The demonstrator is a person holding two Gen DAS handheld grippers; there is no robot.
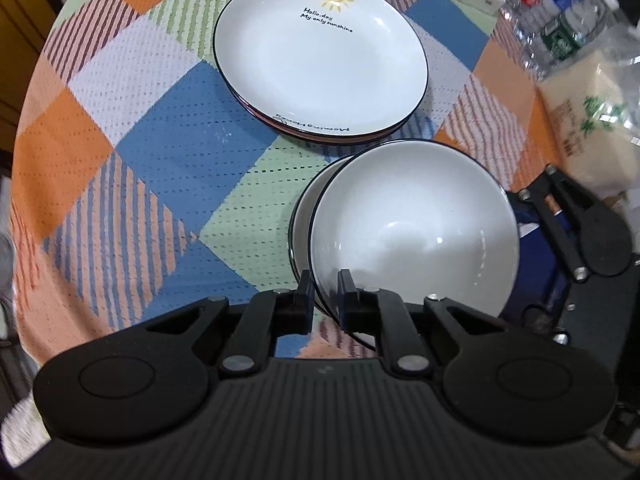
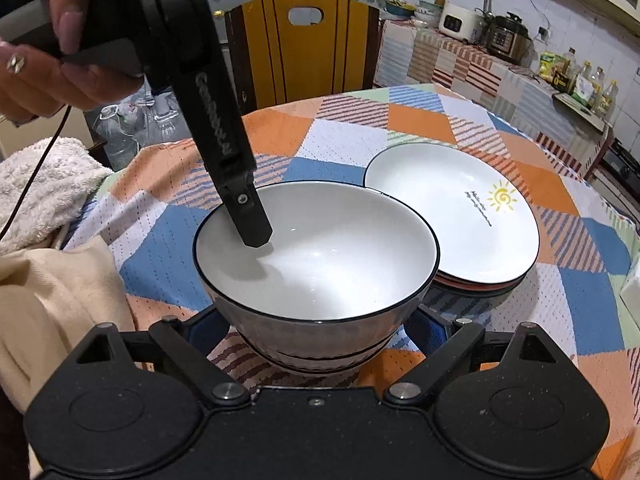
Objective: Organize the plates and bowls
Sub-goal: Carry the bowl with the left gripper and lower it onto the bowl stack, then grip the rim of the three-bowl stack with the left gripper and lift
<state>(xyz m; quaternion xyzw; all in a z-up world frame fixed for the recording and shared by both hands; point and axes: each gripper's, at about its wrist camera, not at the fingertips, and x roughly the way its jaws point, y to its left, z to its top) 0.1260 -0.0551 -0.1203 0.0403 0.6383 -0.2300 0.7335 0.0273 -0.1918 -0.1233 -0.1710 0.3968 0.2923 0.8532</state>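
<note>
Plates [image 1: 320,64] stacked; beside them our left gripper [image 1: 326,296] fingers clamp the top bowl [image 1: 412,232], nesting it; right gripper [image 2: 320,332] seemingly apart.

My left tongs [image 1: 325,296] pinch the rim of the top bowl [image 1: 412,232], so that side is blocked. My right tongs [image 2: 320,328] straddle the bowls' near side. Beyond the bowl the plate stack [image 1: 320,56] crowds close. Left of the bowl the worktop [image 1: 140,160] lies open; a towel [image 2: 44,184] borders its edge
</note>
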